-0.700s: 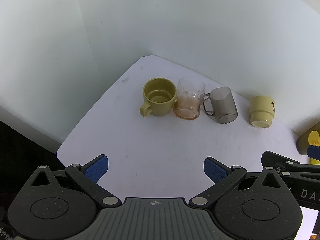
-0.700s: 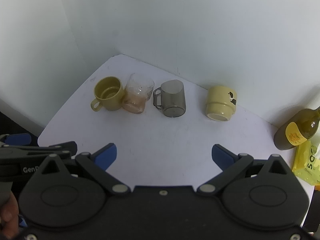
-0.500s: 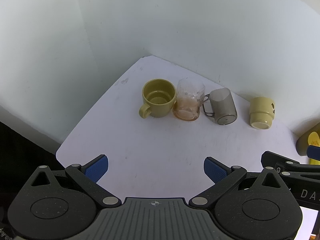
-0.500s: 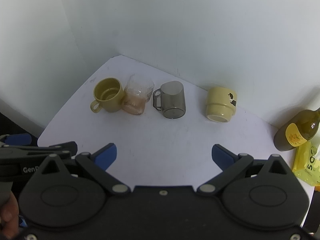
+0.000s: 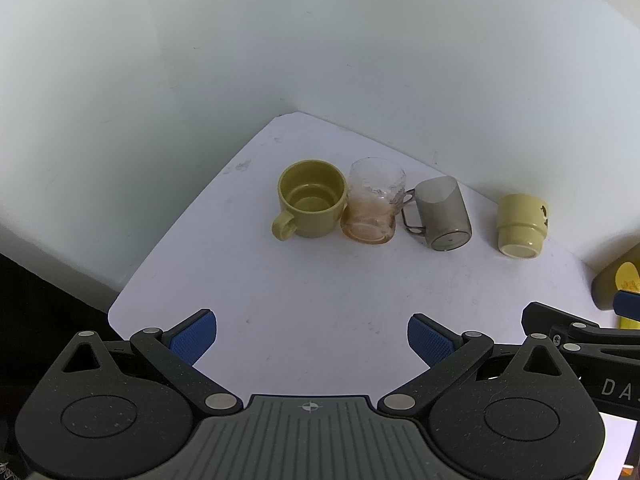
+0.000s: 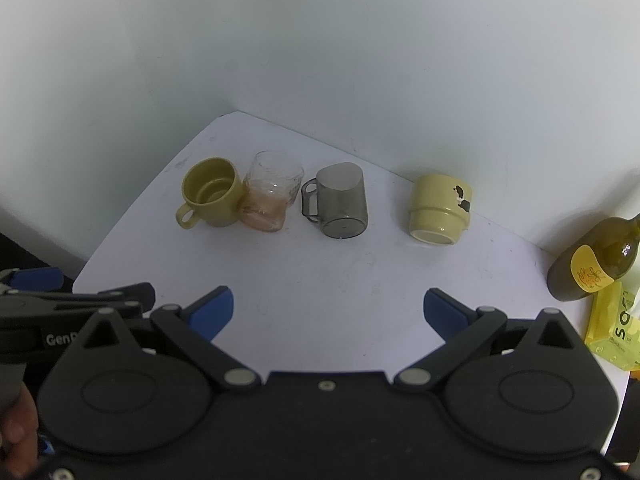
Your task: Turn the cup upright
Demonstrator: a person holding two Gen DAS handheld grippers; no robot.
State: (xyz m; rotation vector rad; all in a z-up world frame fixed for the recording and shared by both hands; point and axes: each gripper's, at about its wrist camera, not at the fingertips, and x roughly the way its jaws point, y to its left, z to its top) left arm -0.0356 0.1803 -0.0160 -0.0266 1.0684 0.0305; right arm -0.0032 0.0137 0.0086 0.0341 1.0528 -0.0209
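Spanning a white-walled corner, white table (image 6: 320, 272) bearing four cups.

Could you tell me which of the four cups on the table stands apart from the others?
The pale yellow cup with the dark mark, at the right end of the row. The olive mug, clear glass and grey mug sit close together.

A white table (image 6: 320, 280) set in a wall corner carries a row of four cups: an upright olive mug (image 6: 212, 198), a stained glass (image 6: 272, 196) touching it, a grey cup (image 6: 340, 208) and a cream cup (image 6: 440, 210), both upside down. A dark bottle (image 6: 592, 260) and a yellow packet (image 6: 612, 328) sit at the right edge.
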